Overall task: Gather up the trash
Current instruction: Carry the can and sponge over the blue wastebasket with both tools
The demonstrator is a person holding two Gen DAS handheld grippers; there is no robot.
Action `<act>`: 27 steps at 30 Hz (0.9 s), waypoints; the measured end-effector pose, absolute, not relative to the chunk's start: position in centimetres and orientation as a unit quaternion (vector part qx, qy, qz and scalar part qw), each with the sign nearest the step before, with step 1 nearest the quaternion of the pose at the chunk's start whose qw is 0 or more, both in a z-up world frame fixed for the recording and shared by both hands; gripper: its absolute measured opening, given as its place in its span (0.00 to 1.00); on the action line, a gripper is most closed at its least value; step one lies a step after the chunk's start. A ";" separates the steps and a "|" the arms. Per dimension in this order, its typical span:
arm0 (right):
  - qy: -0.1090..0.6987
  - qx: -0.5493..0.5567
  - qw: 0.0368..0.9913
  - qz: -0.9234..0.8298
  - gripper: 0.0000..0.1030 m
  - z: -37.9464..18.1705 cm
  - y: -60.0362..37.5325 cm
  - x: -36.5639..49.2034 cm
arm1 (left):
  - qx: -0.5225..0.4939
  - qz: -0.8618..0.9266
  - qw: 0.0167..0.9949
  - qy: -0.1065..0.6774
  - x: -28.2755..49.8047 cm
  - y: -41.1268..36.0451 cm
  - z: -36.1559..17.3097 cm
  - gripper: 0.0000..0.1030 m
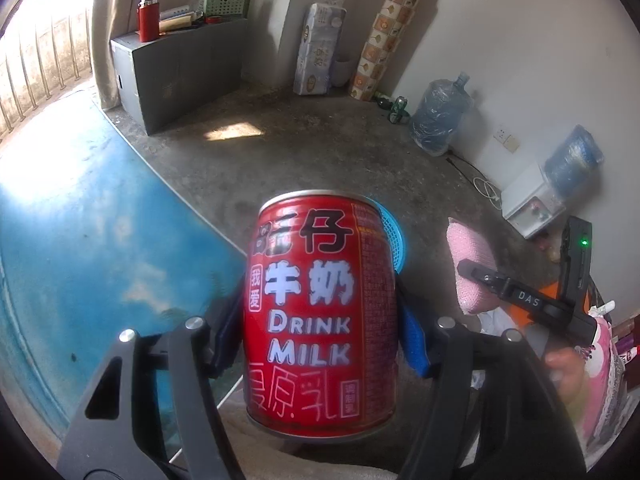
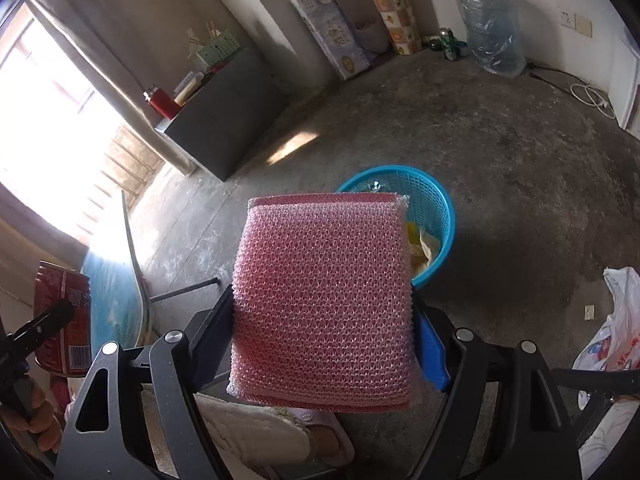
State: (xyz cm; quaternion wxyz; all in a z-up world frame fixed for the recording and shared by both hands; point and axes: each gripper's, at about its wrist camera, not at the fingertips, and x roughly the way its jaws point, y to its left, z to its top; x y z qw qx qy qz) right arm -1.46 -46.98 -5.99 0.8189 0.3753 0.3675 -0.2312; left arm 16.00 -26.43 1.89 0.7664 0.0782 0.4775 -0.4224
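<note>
My left gripper (image 1: 320, 344) is shut on a red milk can (image 1: 320, 312), held upright above the floor. Behind the can only a sliver of the blue trash basket (image 1: 394, 236) shows. My right gripper (image 2: 324, 336) is shut on a pink bubble-wrap pouch (image 2: 324, 300), which hangs in front of the blue trash basket (image 2: 436, 200) on the concrete floor. The basket holds yellowish wrappers. From the right wrist the can (image 2: 60, 320) shows at the far left; from the left wrist the pouch (image 1: 472, 264) shows at the right.
A blue table top (image 1: 92, 232) lies to the left. A grey cabinet (image 2: 228, 120) stands by the window, paper-roll packs and a water jug (image 2: 492, 28) along the far wall. A white plastic bag (image 2: 612, 344) lies at the right, and a slippered foot (image 2: 260, 432) is below.
</note>
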 end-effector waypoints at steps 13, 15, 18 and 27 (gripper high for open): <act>0.401 0.486 0.745 -0.217 0.74 -16.9 -56.1 1.2 | 0.072 -0.401 0.664 0.626 19.4 -41.7 -11.8 0.60; 0.415 0.489 0.735 -0.218 0.74 -18.6 -57.2 2.9 | 0.083 -0.395 0.659 0.635 20.2 -43.7 -13.6 0.60; 0.444 0.482 0.718 -0.234 0.75 -21.2 -58.7 5.4 | 0.083 -0.378 0.650 0.654 21.5 -45.8 -16.2 0.60; 0.495 0.446 0.705 -0.244 0.77 -26.4 -61.3 11.6 | 0.081 -0.336 0.669 0.658 25.2 -49.5 -21.0 0.76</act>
